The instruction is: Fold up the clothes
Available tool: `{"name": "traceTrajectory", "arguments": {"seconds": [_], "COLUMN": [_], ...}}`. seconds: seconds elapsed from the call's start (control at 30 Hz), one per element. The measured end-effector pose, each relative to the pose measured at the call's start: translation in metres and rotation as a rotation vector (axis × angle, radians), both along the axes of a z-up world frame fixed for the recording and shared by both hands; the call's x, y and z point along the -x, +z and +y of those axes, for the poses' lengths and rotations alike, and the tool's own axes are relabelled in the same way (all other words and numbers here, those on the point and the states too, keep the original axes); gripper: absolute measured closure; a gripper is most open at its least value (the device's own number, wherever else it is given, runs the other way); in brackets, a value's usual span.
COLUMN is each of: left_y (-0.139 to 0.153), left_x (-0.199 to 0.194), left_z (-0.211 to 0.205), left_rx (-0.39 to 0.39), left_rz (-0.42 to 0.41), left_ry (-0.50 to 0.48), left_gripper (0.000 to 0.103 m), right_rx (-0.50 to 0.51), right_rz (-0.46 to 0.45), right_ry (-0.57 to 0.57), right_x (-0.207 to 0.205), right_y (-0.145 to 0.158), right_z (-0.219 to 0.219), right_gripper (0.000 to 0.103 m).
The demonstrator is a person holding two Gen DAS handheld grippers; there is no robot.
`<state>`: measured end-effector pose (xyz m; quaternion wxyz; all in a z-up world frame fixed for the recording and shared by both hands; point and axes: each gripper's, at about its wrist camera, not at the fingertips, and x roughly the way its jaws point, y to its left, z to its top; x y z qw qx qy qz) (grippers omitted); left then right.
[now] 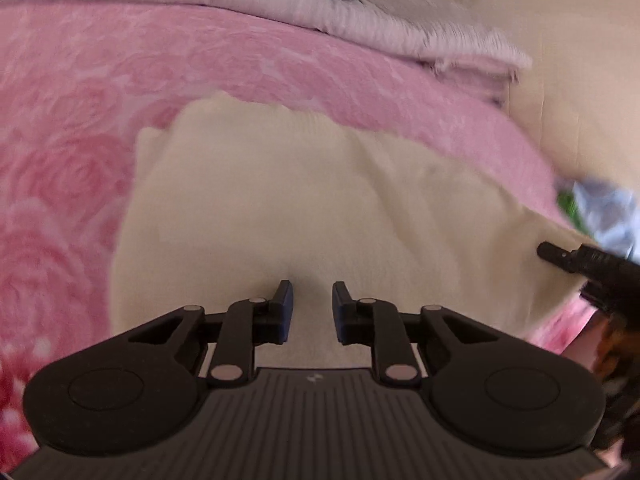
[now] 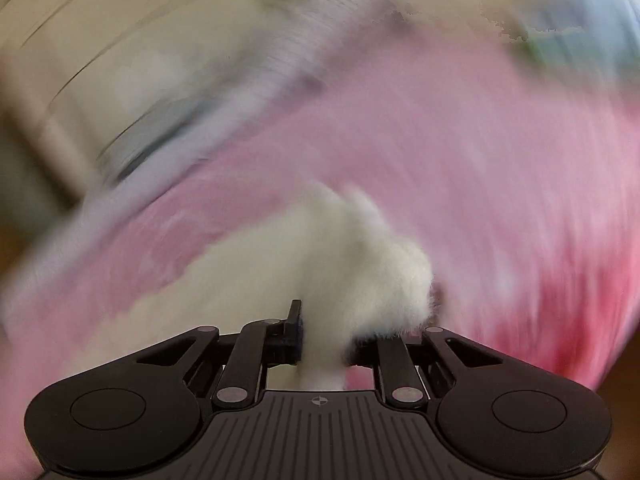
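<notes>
Garment: a cream, fuzzy knit garment [image 1: 280, 208] is spread near the middle of the pink blanket, reaching towards its near edge; its exact kind cannot be told.
Handling: it is judged light, soft and limp, so any unsupported part is expected to sag and drag; the nap is judged to give the pads good purchase, not slippery and not fragile.
Hold points: edges and corners are judged best, one per gripper, so that a fold line is kept straight.
Bed cover: a plush pink blanket [image 1: 72, 128] with a rose pattern carries the garment; a pale lilac ribbed cloth [image 1: 280, 4] is bunched along its far edge.
Right gripper: the right gripper [image 2: 320, 340] is clamped on a bunched, fluffy fold of the garment, which is pinched between the jaws; the view is heavily blurred.
Left gripper: the left gripper [image 1: 313, 310] is held low over the garment with a narrow gap between the jaws and nothing pinched; contact with the cloth cannot be told.
Small items: a bluish and green bundle [image 1: 600, 212] lies by the blanket's right edge, too blurred to name.
</notes>
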<state>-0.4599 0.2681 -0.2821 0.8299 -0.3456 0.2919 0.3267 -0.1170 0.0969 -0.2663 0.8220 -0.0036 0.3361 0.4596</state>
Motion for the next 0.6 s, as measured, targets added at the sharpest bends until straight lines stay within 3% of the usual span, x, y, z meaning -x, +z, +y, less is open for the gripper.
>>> {"name": "traceTrajectory", "arguments": {"seconds": [0.13,0.23,0.37,0.43,0.47,0.5,0.53,0.6], "left_y": [0.009,0.012,0.009,0.005,0.003,0.001,-0.001,-0.005], "left_x": [0.039,0.068,0.098,0.105,0.106,0.108,0.107,0.106], "left_z": [0.007,0.009,0.013,0.014,0.015,0.016,0.018,0.022], "left_rx": [0.036,0.084,0.169,0.205,0.216,0.227,0.241,0.274], "left_rz": [-0.091,-0.159,-0.255,-0.282,-0.288,-0.295,-0.306,-0.337], "left_ry": [0.076,0.134,0.197,0.222,0.231,0.24,0.246,0.261], "left_gripper": [0.089,0.089,0.089,0.088,0.088,0.088,0.087,0.081], "right_rx": [0.046,0.039,0.132,0.226,0.23,0.232,0.221,0.184], "right_rz": [-0.645,-0.844,-0.9,-0.896,-0.931,-0.968,-0.946,-0.819], "right_ry": [0.326,0.553,0.827,0.928,0.928,0.925,0.941,0.952], "right_x": [0.116,0.186,0.25,0.267,0.272,0.277,0.275,0.26], "right_y": [0.019,0.002,-0.041,-0.063,-0.068,-0.073,-0.071,-0.057], "right_z": [0.032,0.041,0.049,0.053,0.05,0.047,0.044,0.041], "right_gripper": [0.089,0.089,0.084,0.073,0.062,0.057,0.057,0.054]}}
